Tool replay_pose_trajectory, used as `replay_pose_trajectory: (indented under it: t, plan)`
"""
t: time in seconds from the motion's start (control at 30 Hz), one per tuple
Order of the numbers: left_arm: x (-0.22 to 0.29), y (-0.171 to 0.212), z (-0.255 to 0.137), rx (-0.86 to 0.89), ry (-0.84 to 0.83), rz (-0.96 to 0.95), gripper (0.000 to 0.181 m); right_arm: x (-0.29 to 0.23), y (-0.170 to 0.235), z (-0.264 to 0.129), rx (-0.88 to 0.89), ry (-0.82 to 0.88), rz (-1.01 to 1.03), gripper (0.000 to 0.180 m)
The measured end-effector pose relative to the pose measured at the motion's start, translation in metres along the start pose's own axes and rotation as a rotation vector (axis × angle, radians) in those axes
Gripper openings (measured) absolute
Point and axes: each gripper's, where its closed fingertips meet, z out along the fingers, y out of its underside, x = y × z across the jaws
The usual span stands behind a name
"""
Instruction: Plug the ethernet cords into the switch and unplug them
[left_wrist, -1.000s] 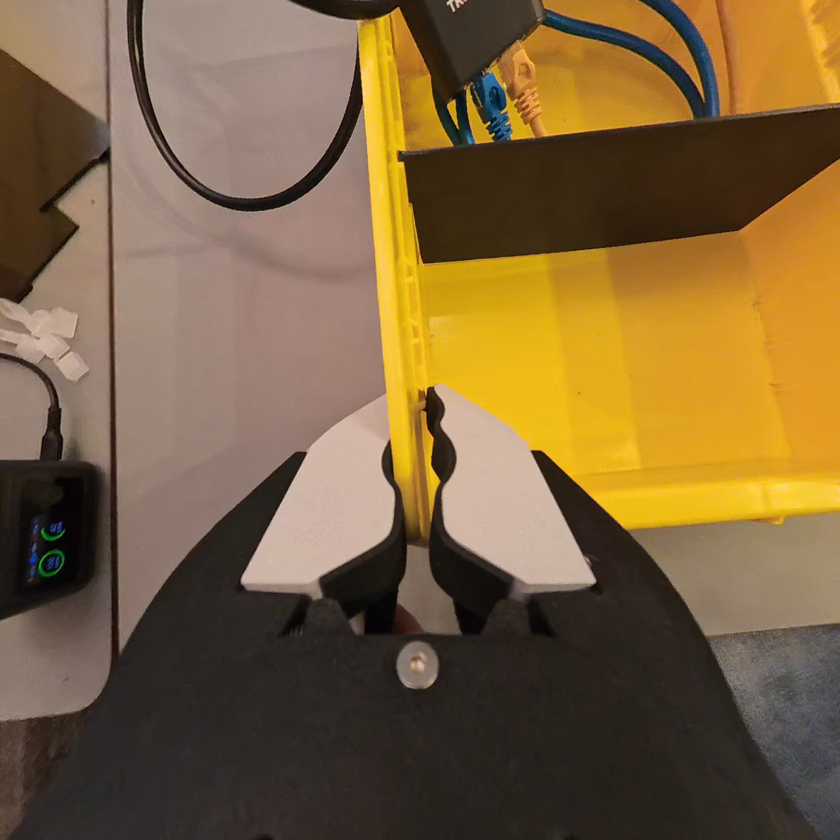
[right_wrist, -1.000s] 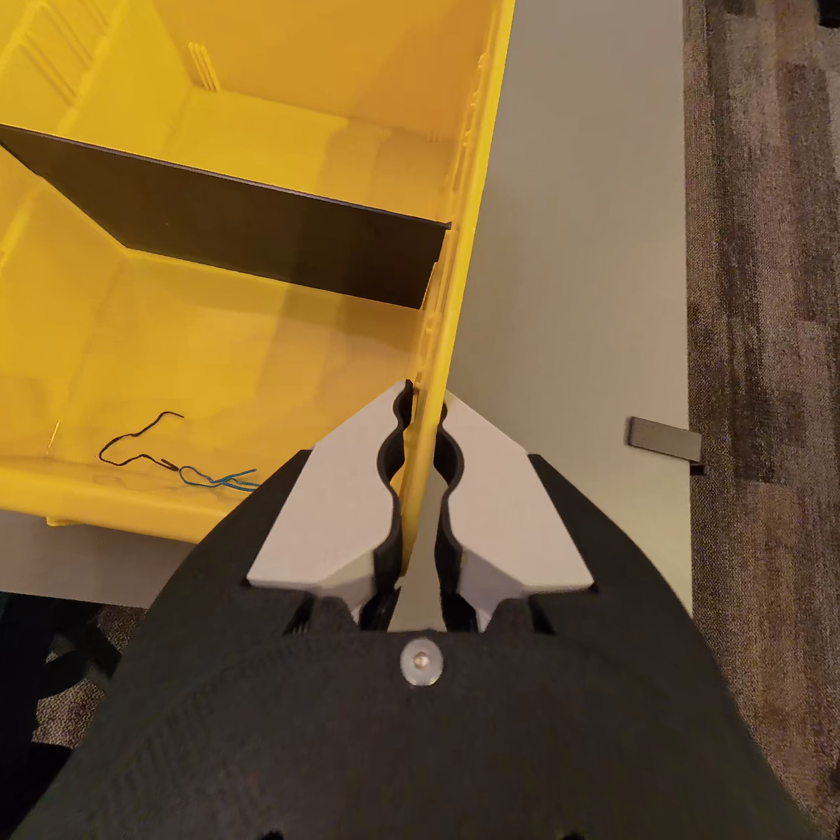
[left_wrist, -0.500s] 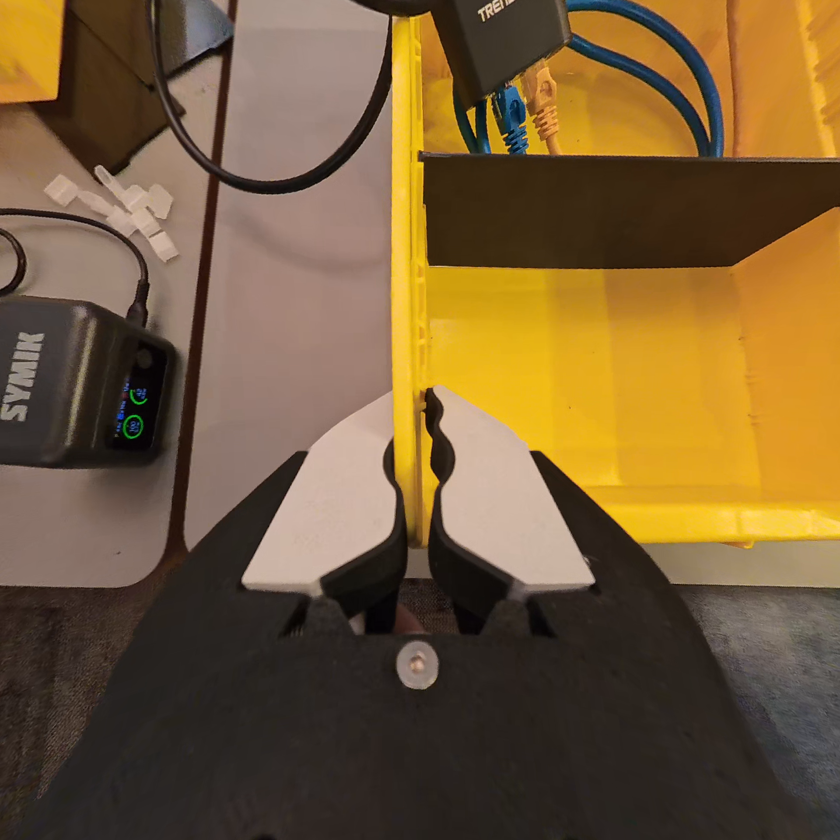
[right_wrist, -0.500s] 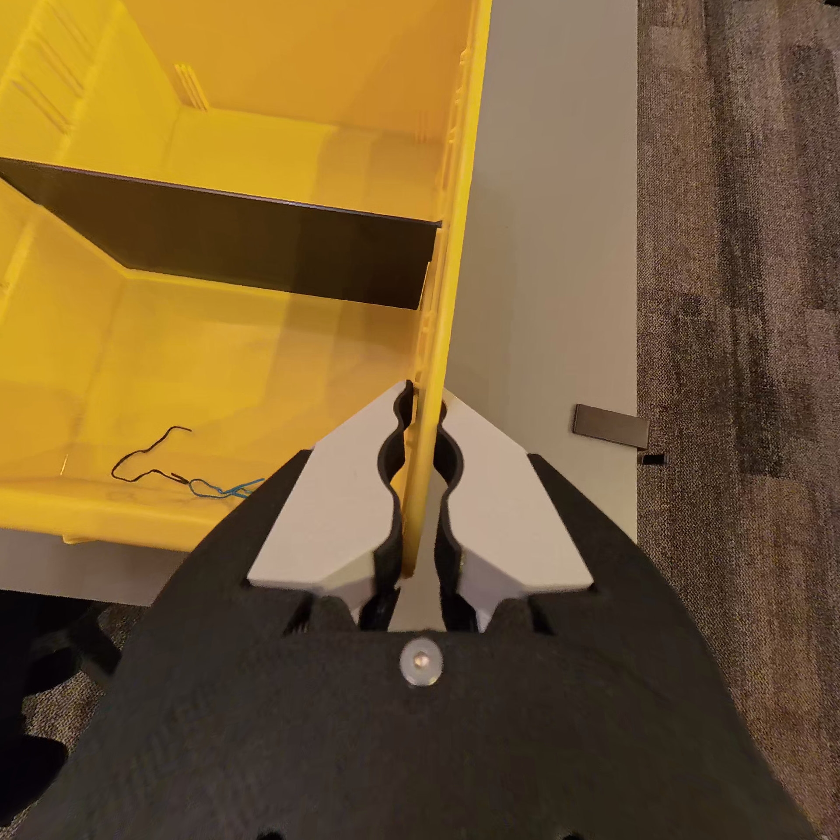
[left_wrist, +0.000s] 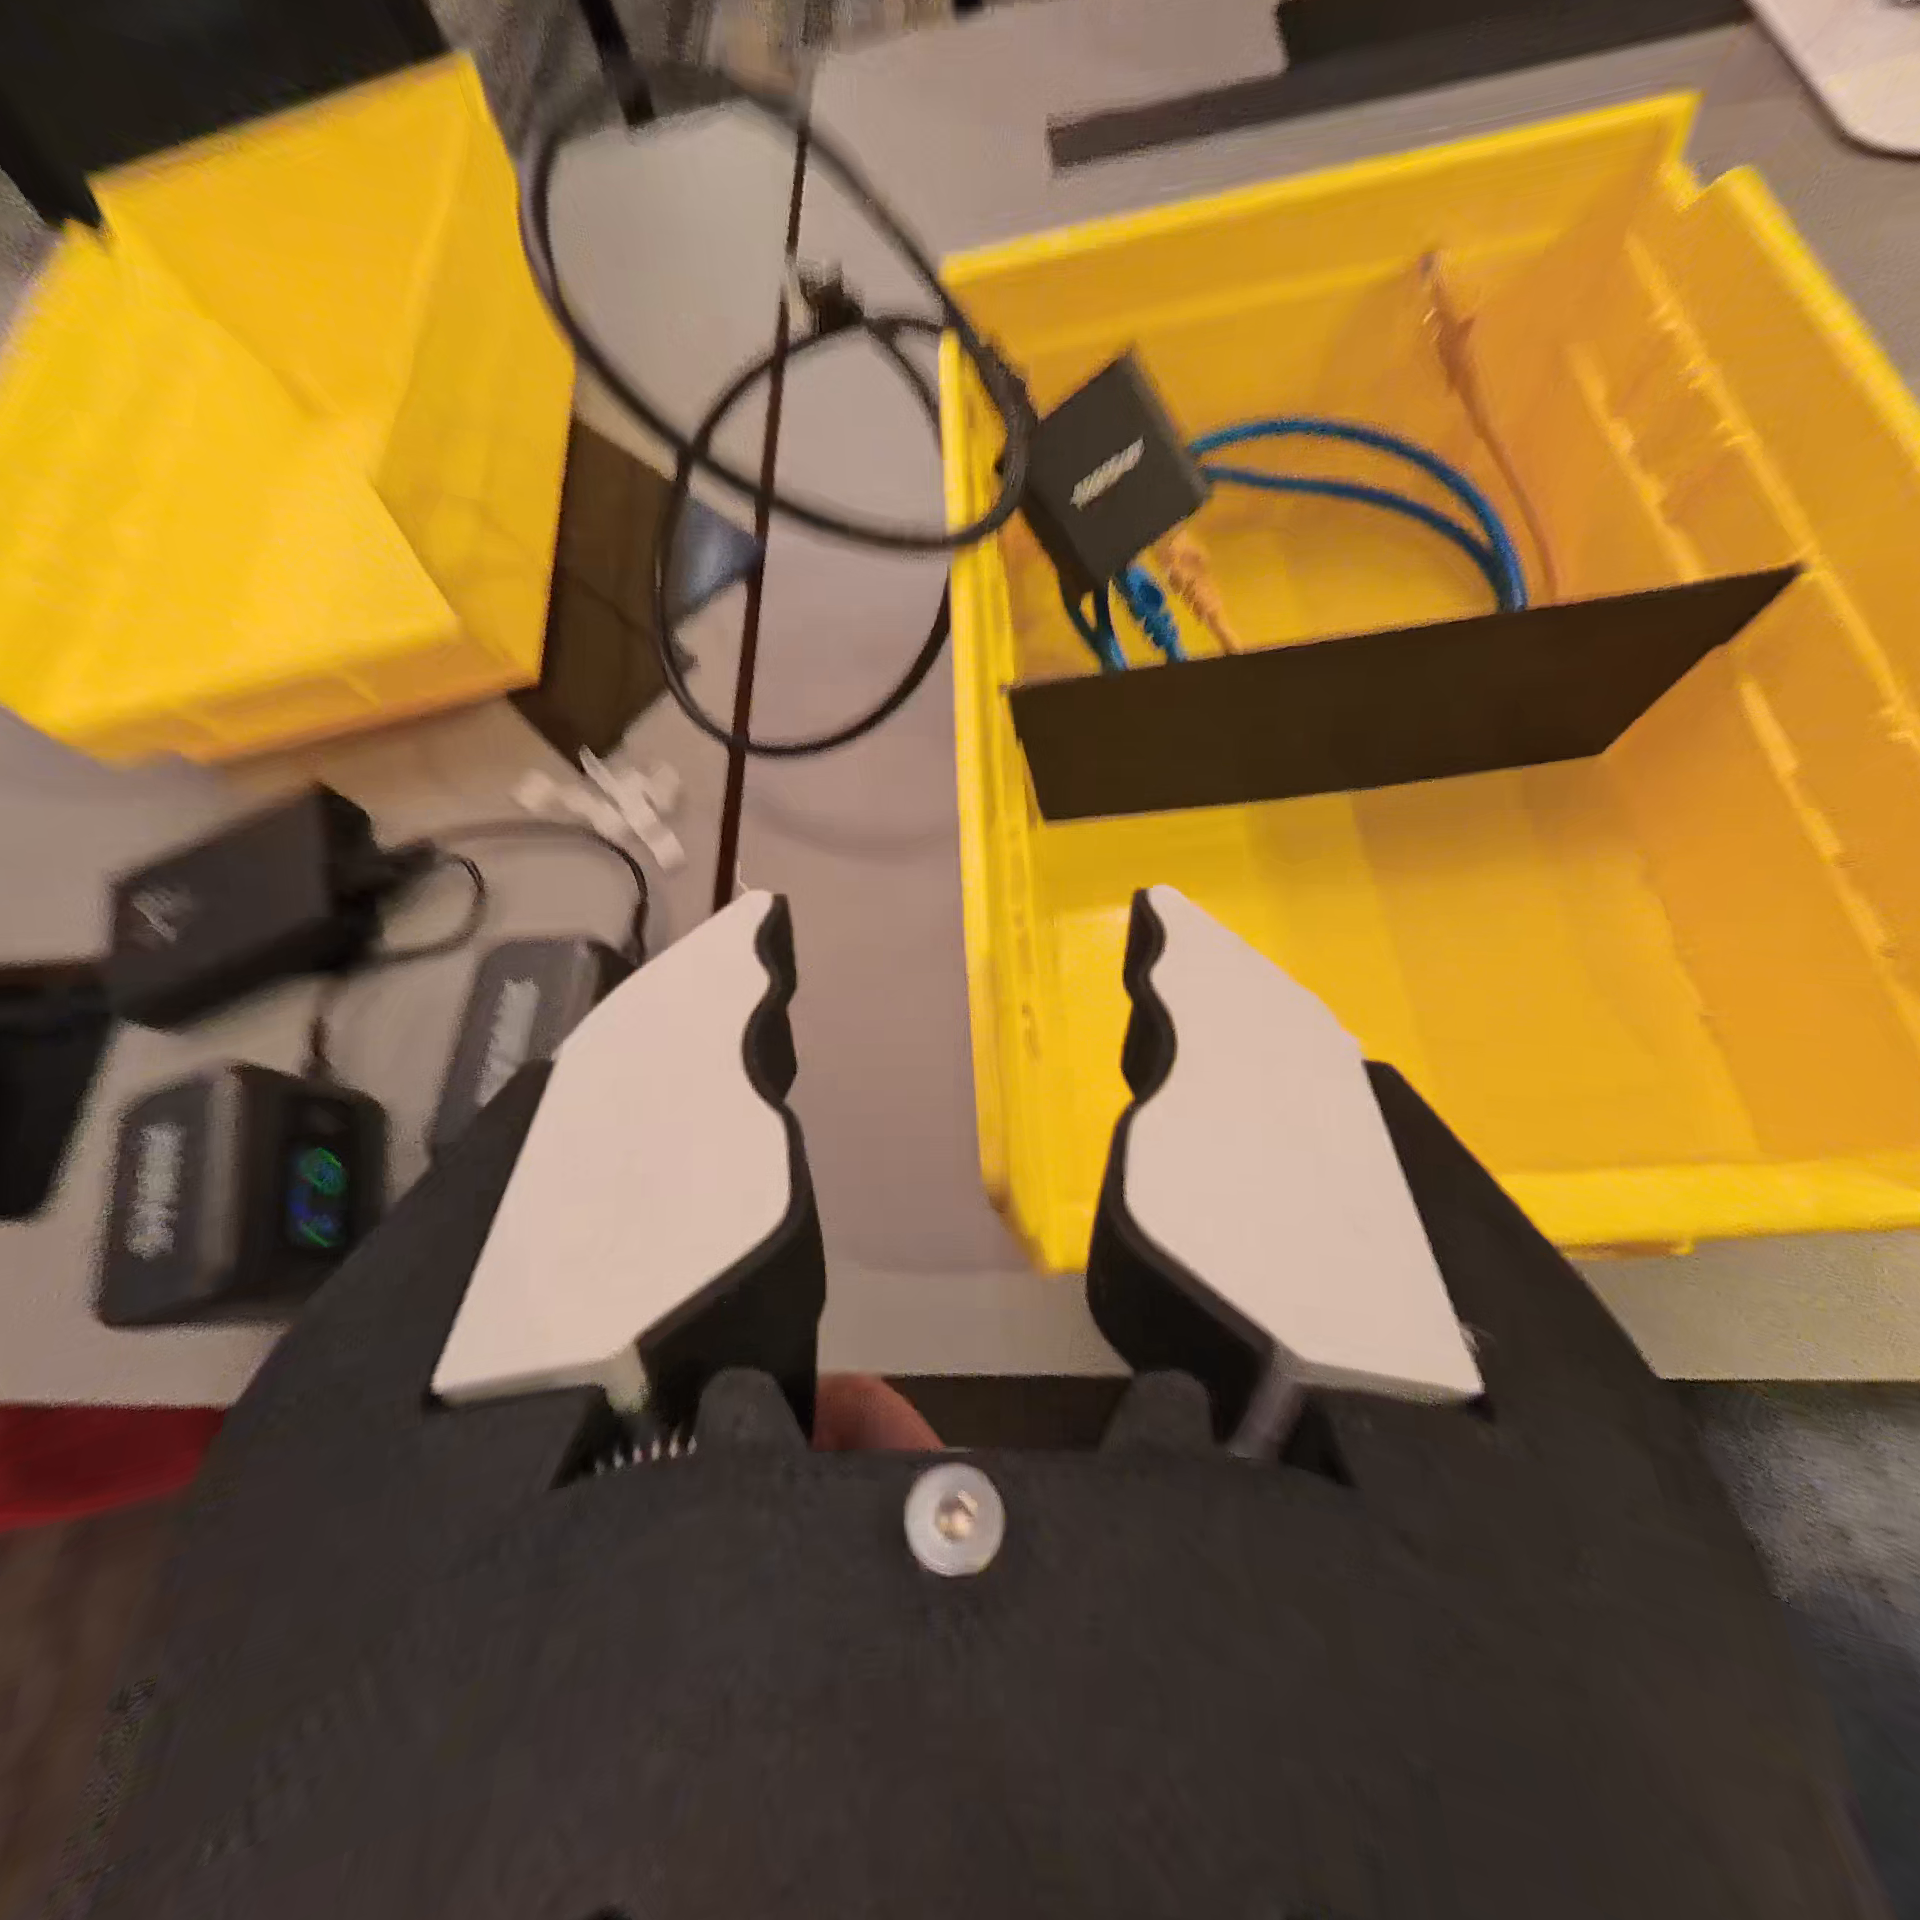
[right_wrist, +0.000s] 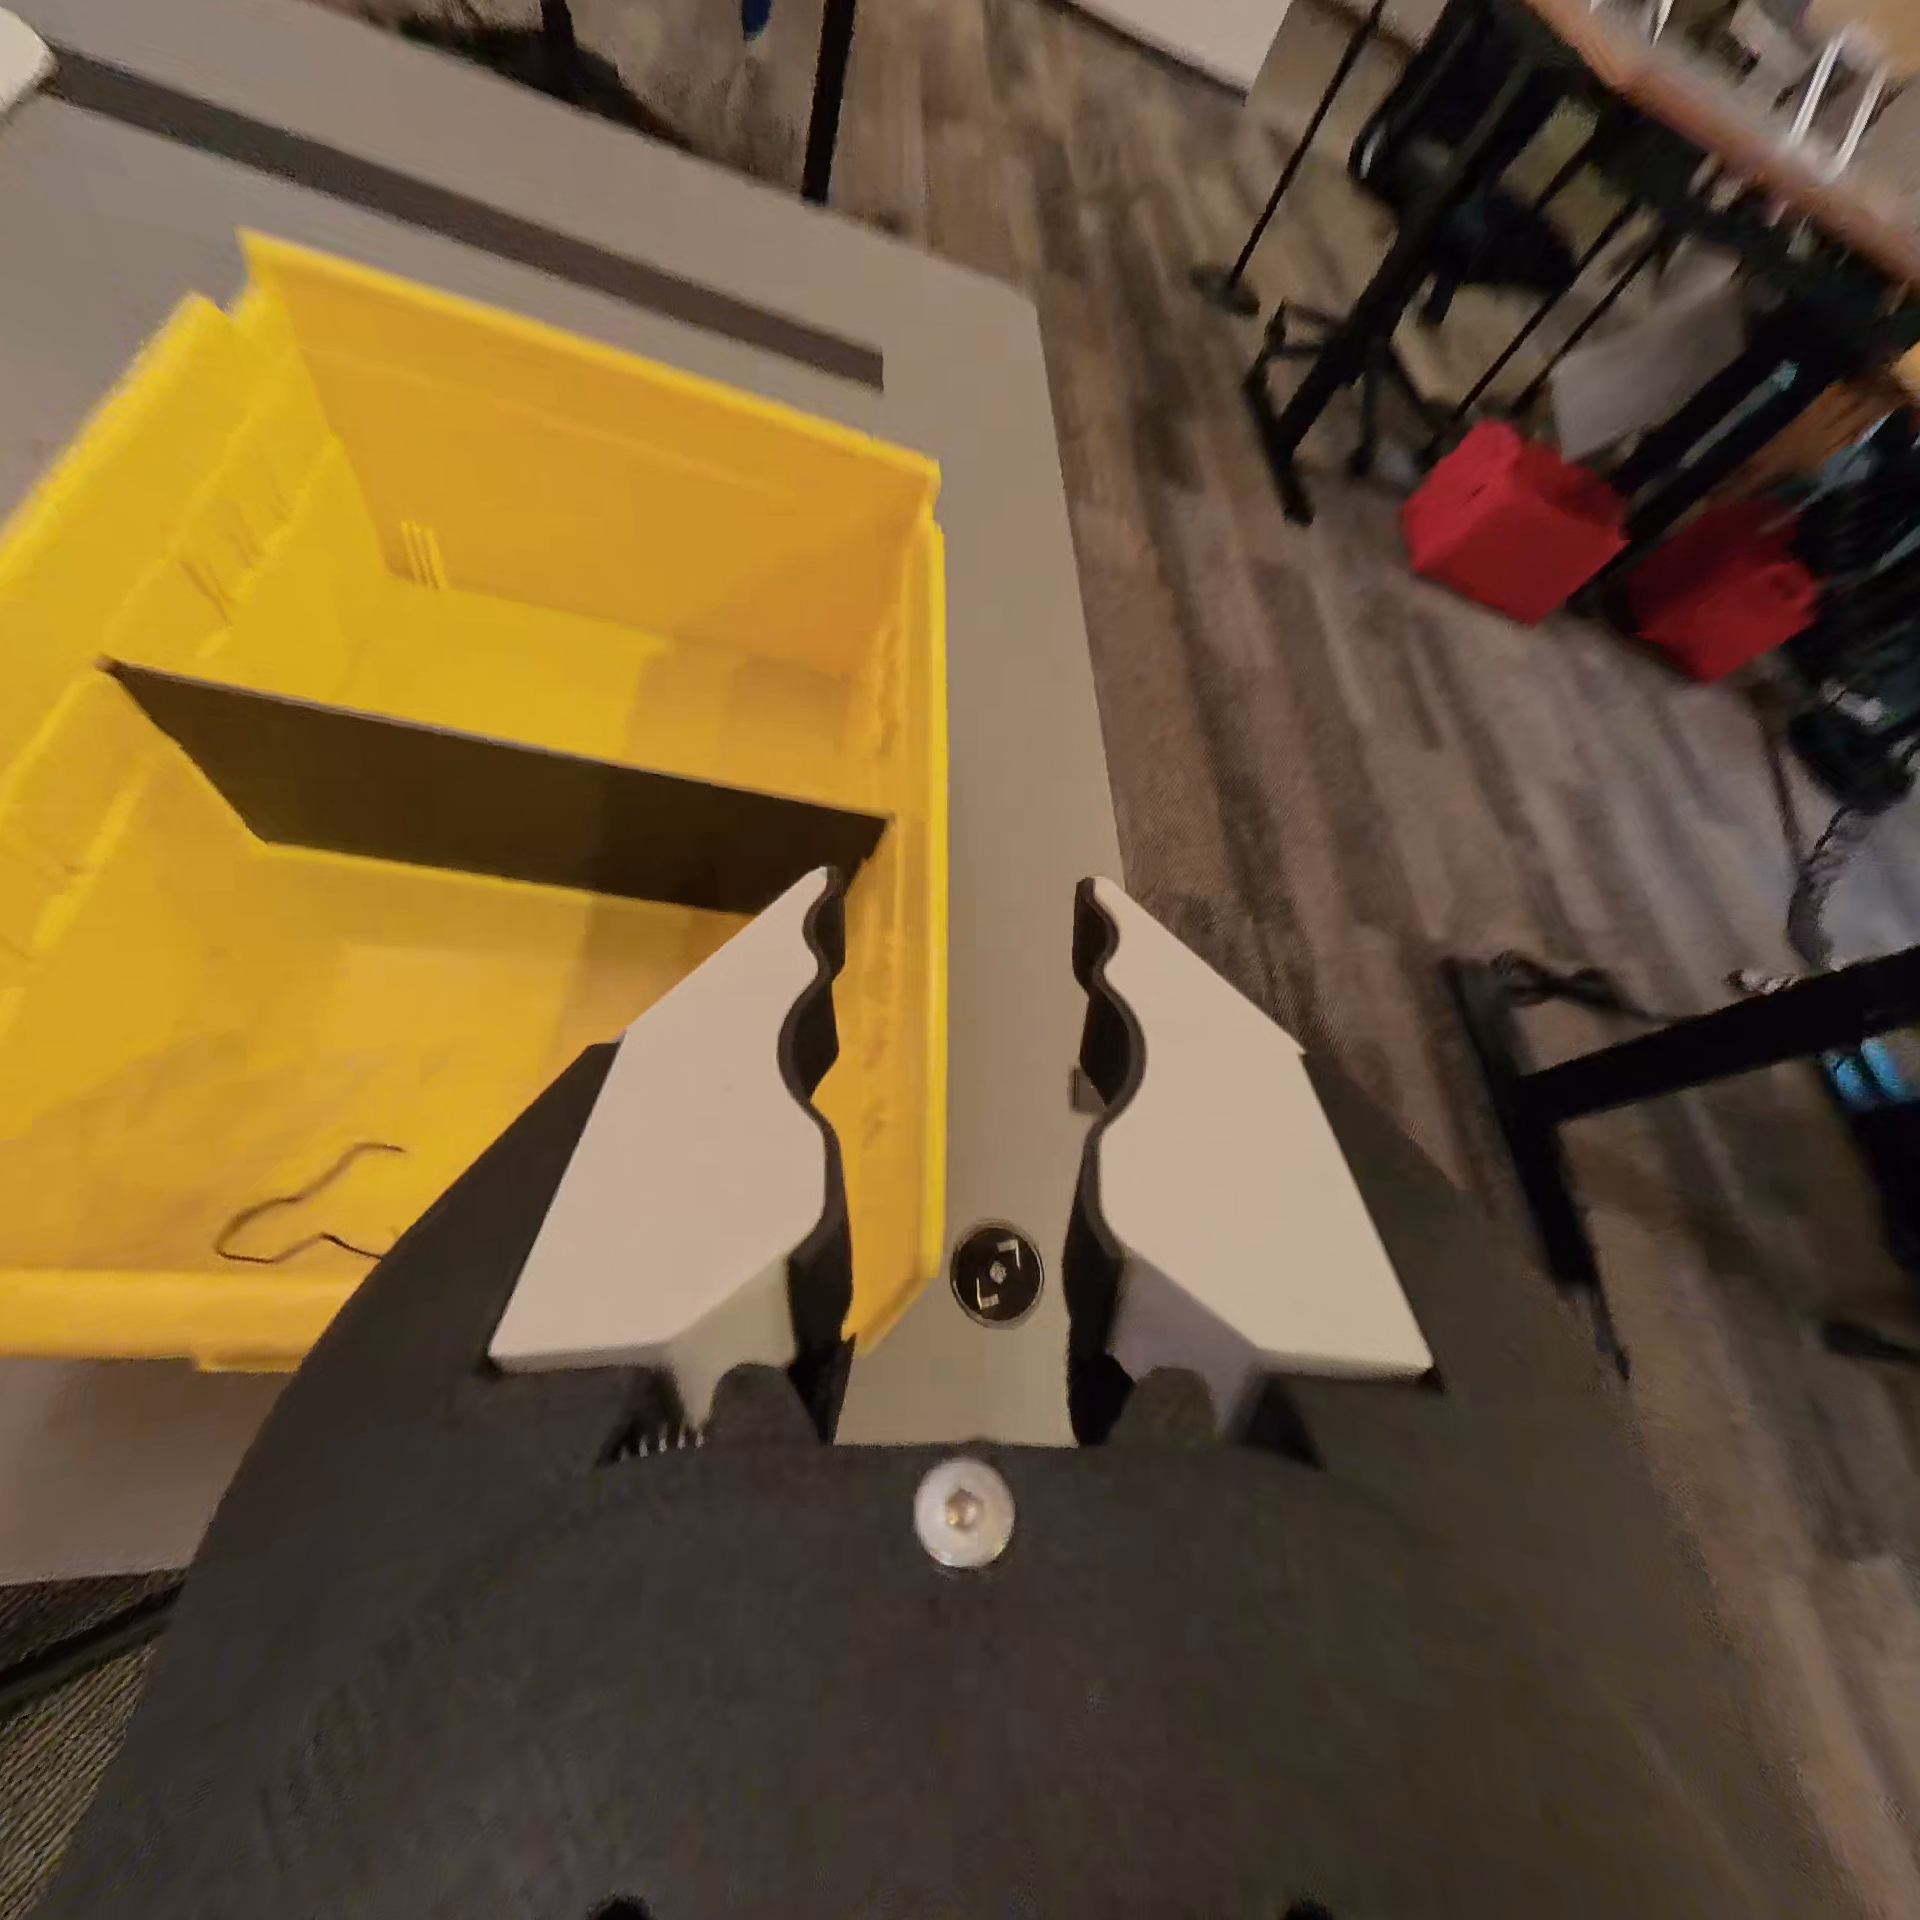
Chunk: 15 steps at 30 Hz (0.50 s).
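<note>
A yellow bin (left_wrist: 1351, 1039) with a black divider (left_wrist: 1351, 696) sits on the grey table. In its far compartment a black switch (left_wrist: 1117, 473) leans on the left wall, with blue cords (left_wrist: 1351, 488) and an orange cord (left_wrist: 1195, 582) plugged into it. My left gripper (left_wrist: 961, 914) is open and empty, raised above the bin's left wall. My right gripper (right_wrist: 951, 888) is open and empty, raised above the bin's right wall (right_wrist: 920, 935). A thin loose wire (right_wrist: 301, 1216) lies in the near compartment.
Left of the bin lie a looped black cable (left_wrist: 790, 499), a second yellow bin (left_wrist: 260, 447), black chargers (left_wrist: 239, 1184) and small white clips (left_wrist: 613, 800). A round black disc (right_wrist: 995, 1272) lies on the table by the bin's corner. Red boxes (right_wrist: 1507, 530) and chair legs stand on the floor at right.
Both grippers have let go of the bin's side walls, opened, and pulled up and back. The views are now wider and blurred from motion.
</note>
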Motion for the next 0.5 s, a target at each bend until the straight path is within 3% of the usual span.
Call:
replay_pose_trajectory:
  t: [0.03,0.13,0.27,0.4,0.5]
  plan:
    - [0.004,-0.014,-0.003,0.021,-0.006,0.058,0.064,-0.007,-0.014,-0.007,0.035,-0.002,-0.020,0.043]
    - [0.028,-0.056,0.002,0.040,0.000,0.288,0.071,-0.043,-0.052,-0.022,0.118,-0.052,-0.078,0.042]
    - [0.059,-0.092,0.041,0.004,0.033,0.541,0.073,-0.125,-0.085,-0.031,0.194,-0.221,-0.160,0.042]
    - [0.071,-0.093,0.101,-0.132,0.073,0.704,0.071,-0.214,-0.095,-0.039,0.228,-0.403,-0.249,0.041]
    - [0.065,-0.081,0.142,-0.280,0.076,0.721,0.075,-0.267,-0.090,-0.044,0.230,-0.514,-0.314,0.041]
